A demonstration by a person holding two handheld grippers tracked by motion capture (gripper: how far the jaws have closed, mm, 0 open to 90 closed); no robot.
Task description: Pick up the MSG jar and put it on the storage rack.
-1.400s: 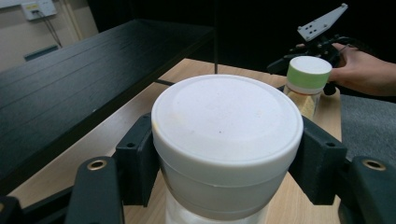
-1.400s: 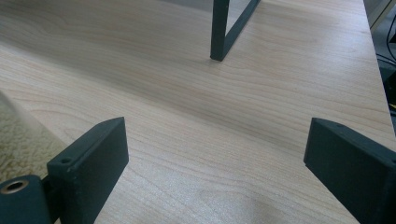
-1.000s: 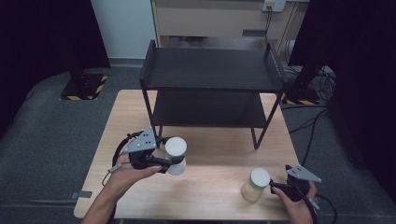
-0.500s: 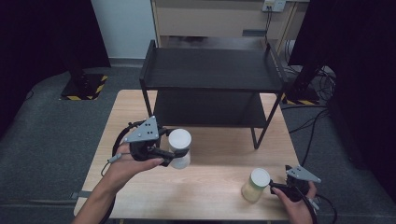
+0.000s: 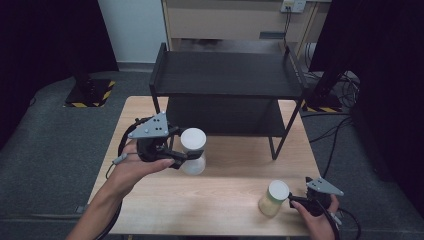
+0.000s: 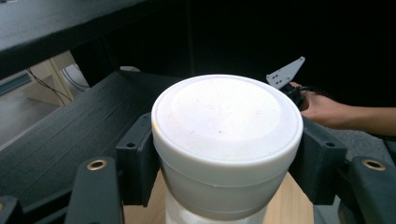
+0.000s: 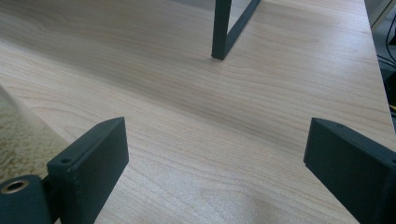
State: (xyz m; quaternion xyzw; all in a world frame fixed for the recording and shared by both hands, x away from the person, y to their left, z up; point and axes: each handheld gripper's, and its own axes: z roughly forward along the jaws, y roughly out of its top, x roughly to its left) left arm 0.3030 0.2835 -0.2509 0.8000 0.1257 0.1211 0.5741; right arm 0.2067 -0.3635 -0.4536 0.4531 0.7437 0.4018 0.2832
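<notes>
High view first: left of centre, the left claw (image 5: pixel 184 156) is clamped on a white-lidded jar (image 5: pixel 193 150), just in front of the black shelf rack (image 5: pixel 227 75) that stands at the back of the table (image 5: pixel 225 195). Whether the jar's base is off the wood or just touching it is hard to call from up here. Down in the lower right, the right claw (image 5: pixel 292 201) sits just beside a second jar (image 5: pixel 274 198) with pale yellowish contents, and that one stands on the table.

Left gripper view: the white lid fills the middle of the frame, black jaws pressed to the jar on both sides under the lid, a firm hold. The rack's dark lower shelf (image 6: pixel 70 121) stretches across the left of the frame, near and roughly level with the lid. At the upper right, the other hand and its grey plate show beyond.

Right gripper view: jaws spread wide apart, bare wood between them, nothing gripped. A sliver of the yellowish jar sits at the left edge, outside the jaws; a rack leg (image 7: pixel 222 28) stands at the top.

My read: one jar is picked up and looks headed for the rack, not yet placed; the second isn't grasped.
</notes>
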